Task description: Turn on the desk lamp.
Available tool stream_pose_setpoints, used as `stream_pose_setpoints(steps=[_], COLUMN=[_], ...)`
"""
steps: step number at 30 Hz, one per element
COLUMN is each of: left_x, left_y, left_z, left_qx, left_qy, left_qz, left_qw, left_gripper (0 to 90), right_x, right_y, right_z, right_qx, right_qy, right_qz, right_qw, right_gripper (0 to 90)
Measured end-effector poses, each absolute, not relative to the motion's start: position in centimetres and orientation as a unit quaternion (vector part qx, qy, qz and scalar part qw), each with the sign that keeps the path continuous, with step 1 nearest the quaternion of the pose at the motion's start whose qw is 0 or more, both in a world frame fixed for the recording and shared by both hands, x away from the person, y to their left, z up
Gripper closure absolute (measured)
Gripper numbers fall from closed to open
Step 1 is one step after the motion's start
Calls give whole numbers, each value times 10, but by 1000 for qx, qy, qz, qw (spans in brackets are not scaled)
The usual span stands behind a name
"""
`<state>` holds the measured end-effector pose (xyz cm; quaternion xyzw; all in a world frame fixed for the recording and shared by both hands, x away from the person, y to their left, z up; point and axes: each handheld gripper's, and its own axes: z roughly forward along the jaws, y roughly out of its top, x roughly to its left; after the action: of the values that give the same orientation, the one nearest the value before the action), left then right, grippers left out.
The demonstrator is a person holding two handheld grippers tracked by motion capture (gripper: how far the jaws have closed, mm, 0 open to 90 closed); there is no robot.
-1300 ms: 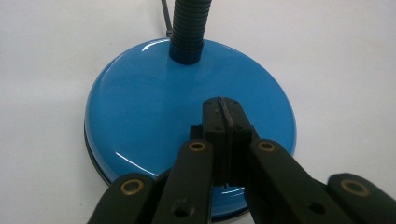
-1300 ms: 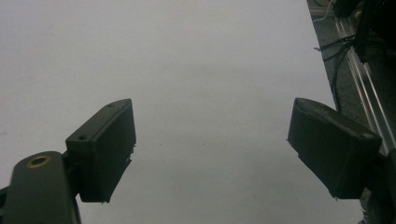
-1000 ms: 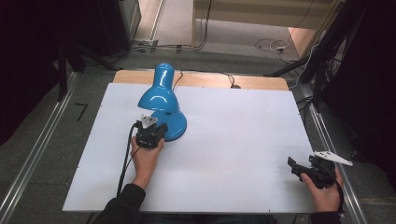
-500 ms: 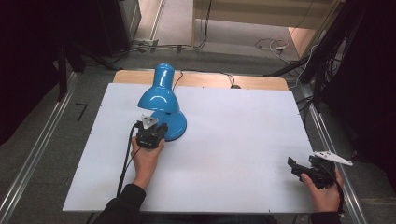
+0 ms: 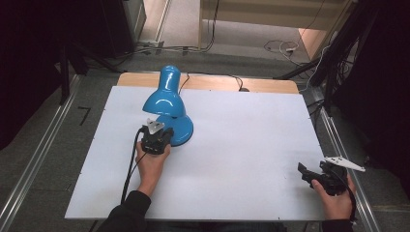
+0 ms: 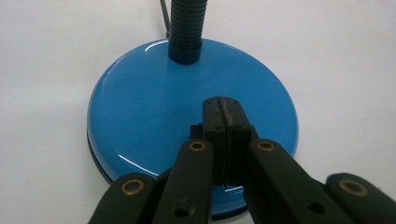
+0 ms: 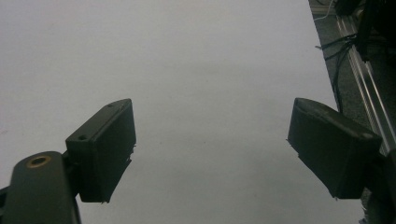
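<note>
From the high view, we have the left tongs (image 5: pixel 156 138) down on the near side of the lamp's (image 5: pixel 167 104) round base (image 5: pixel 180 131), with the shade leaning away beyond them toward the far edge of the table (image 5: pixel 251 145). We judge the tongs are set there because the base is the heavy, steady part, and perhaps where a switch sits, though we cannot make one out. Our right tongs (image 5: pixel 314 175) rest well off to the right of the lamp, near the table's right edge, kept clear so the left has room.

In the left tongs' view, the jaws are pressed together with nothing between them, and their joined tip (image 6: pixel 226 119) lies over the top of the blue base (image 6: pixel 154 116), just short of the ribbed neck (image 6: pixel 187 23) rising ahead. Whether the tip truly touches the glossy top we cannot tell. Closed jaws suit a push or a press better than a pinch, so we take this as prodding the base rather than gripping it.

In the right tongs' view, the jaws (image 7: pixel 210 149) stand wide apart and hold nothing; bare table lies ahead of them.
</note>
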<state>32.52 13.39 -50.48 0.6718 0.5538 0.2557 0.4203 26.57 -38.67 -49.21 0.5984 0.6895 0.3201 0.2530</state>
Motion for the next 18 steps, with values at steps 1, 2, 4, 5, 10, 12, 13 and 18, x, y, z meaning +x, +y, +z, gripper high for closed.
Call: stream_pose_setpoints(steps=[1, 2, 4, 5, 10, 12, 13, 18], left_x=[325, 325, 325, 325, 323, 323, 323, 323], left_y=[134, 134, 134, 134, 134, 135, 135, 135], left_z=[-505, -505, -504, -504, -503, -503, -504, -504], left_qx=[672, 672, 673, 674, 684, 680, 680, 678], left_qy=[554, 554, 553, 553, 550, 554, 553, 553], left_qz=[256, 255, 255, 254, 246, 240, 240, 241], left_qw=[420, 420, 419, 419, 410, 416, 417, 421], left_gripper=[900, 900, 900, 900, 900, 900, 900, 900], right_x=[266, 266, 266, 266, 266, 266, 266, 266], right_y=[-387, -387, -387, -387, -386, -386, -386, -386], right_z=[-492, -492, -492, -492, -492, -492, -492, -492], right_qx=[598, 599, 598, 598, 599, 599, 598, 597], right_qy=[689, 689, 690, 690, 689, 689, 690, 690], right_qz=[320, 321, 320, 320, 320, 321, 321, 322], right_qw=[253, 253, 253, 253, 252, 252, 252, 252], right_gripper=[138, 138, 138, 138, 138, 138, 138, 138])
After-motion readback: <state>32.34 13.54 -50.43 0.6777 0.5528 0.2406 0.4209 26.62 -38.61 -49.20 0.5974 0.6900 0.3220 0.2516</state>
